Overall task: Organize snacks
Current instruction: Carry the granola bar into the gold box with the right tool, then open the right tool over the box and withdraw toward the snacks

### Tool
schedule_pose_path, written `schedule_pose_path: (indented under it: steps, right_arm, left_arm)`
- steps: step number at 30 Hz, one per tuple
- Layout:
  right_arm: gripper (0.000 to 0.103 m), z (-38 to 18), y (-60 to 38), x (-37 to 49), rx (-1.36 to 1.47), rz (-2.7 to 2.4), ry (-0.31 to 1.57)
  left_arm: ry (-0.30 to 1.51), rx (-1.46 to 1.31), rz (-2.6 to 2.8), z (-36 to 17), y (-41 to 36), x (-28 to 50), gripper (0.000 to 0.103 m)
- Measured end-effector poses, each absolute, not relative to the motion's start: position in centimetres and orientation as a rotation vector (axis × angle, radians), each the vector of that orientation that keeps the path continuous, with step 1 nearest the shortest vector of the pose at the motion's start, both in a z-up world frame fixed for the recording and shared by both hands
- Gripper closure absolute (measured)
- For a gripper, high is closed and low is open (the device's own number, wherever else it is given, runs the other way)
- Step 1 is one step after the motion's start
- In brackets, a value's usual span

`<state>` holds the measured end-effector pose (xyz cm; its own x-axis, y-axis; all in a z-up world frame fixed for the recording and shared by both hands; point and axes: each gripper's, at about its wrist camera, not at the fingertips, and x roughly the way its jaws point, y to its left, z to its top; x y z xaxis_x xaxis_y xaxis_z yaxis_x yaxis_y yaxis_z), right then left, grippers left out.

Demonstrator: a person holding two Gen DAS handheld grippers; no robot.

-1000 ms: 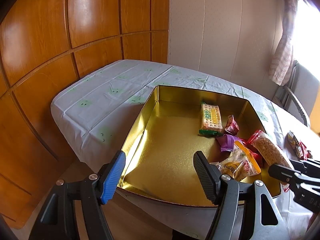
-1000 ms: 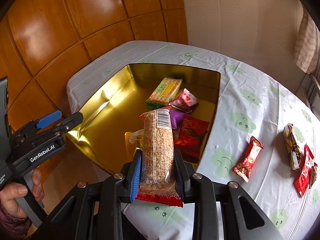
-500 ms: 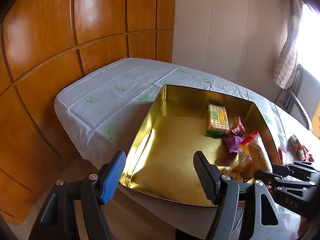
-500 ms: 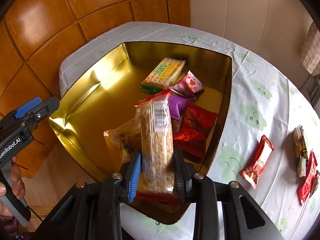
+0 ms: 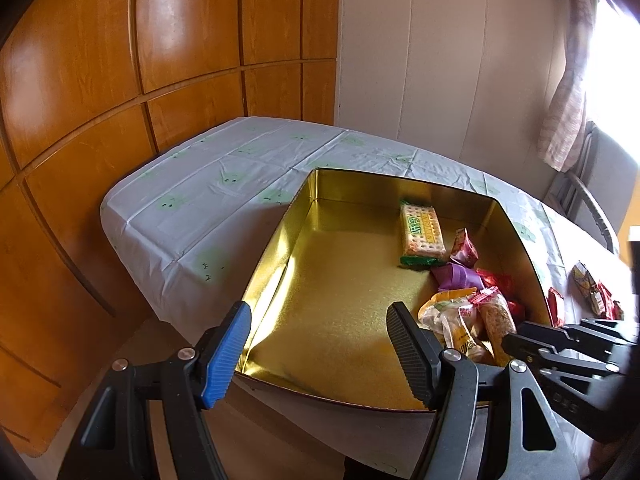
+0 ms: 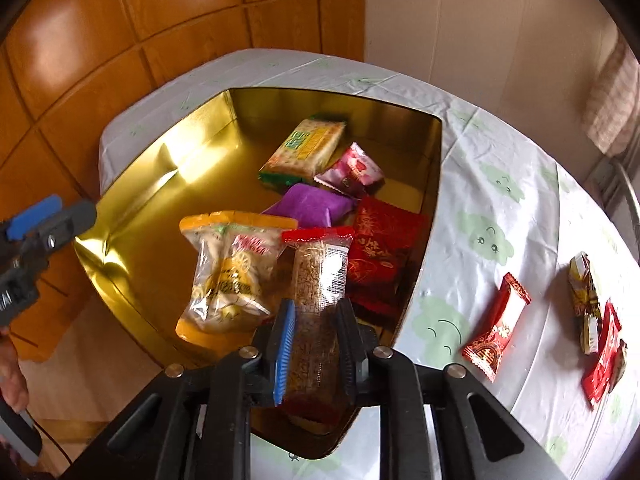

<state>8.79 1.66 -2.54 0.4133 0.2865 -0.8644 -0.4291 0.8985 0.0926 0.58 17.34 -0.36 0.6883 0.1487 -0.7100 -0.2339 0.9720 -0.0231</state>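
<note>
Right now the right gripper [image 6: 316, 344] is clenched on the long clear pack of brown grain bar [image 6: 320, 280], which points straight ahead and down into the shiny gold metal tin [image 6: 132, 200], beside the yellow-edged snack bag [image 6: 228, 268].

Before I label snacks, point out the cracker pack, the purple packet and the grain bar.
cracker pack [image 6: 305, 151], right wrist view, middle of its printed face
purple packet [image 6: 310, 205], right wrist view, centre of wrapper
grain bar [image 6: 320, 276], right wrist view, clear wrapper above the jaws

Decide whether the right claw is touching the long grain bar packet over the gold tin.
Touching. The right wrist view shows the right claw with both pads pressed against the grain bar packet.
</note>
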Motion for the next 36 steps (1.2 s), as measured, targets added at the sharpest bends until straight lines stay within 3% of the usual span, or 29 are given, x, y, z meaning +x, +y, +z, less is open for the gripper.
schedule_pose_path:
  steps: [36]
  right_arm:
    - [0.076, 1.6, -2.7, 6.7, 0.030, 0.446, 0.926]
  left_arm:
    - [0.775, -0.021, 0.143, 0.5, 13.7, 0.1, 0.032]
